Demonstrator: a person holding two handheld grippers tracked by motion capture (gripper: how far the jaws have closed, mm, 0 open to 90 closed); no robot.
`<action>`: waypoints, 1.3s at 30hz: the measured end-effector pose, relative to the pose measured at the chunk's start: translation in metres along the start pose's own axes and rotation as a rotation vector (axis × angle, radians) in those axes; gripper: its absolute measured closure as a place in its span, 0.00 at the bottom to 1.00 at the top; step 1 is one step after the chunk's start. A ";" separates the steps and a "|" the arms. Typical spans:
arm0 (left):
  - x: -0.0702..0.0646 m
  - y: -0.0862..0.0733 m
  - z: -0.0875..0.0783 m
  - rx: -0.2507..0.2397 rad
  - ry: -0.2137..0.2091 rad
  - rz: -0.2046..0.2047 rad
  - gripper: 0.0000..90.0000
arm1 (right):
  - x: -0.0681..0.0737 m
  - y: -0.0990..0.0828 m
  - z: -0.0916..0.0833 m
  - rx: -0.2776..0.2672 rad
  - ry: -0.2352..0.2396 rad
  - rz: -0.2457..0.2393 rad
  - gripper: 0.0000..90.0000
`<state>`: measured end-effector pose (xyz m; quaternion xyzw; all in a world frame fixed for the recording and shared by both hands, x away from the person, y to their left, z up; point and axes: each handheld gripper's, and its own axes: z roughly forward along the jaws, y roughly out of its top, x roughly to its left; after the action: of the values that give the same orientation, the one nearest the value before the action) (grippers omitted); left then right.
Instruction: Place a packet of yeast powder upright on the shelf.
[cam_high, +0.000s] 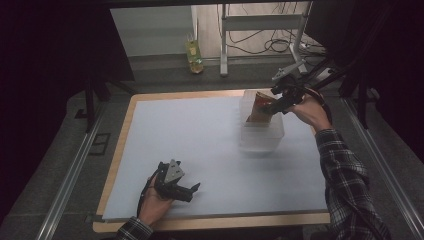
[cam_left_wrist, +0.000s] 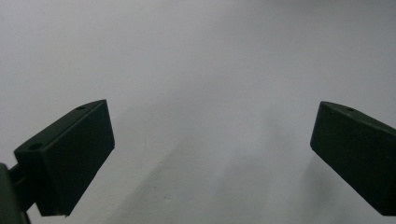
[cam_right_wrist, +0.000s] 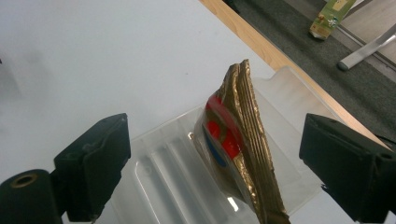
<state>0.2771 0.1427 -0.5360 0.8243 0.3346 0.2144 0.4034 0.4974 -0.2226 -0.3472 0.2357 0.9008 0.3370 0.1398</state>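
A gold snack bag with a red and blue label stands on its edge inside a clear plastic container at the back right of the table. My right gripper hovers over the container, open. Its jaws stand wide on either side of the bag's crimped top, apart from it. My left gripper rests low near the front left of the white mat, open, with nothing but bare mat between its jaws.
The white mat covers a wooden table whose edge shows at the left and front. On the floor beyond the table stand a green drink carton and a metal frame with cables.
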 end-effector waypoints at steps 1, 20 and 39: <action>0.000 0.000 0.000 -0.002 -0.002 -0.004 0.00 | 0.001 -0.001 -0.001 0.001 -0.011 0.012 0.08; 0.002 0.001 -0.001 -0.004 -0.025 -0.040 0.00 | 0.013 -0.007 -0.020 -0.046 -0.028 0.015 0.04; 0.003 0.001 -0.002 0.003 -0.021 -0.057 0.00 | 0.037 -0.026 -0.033 -0.067 -0.016 0.041 0.03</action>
<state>0.2789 0.1455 -0.5338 0.8172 0.3541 0.1936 0.4115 0.4443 -0.2386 -0.3442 0.2520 0.8828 0.3678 0.1479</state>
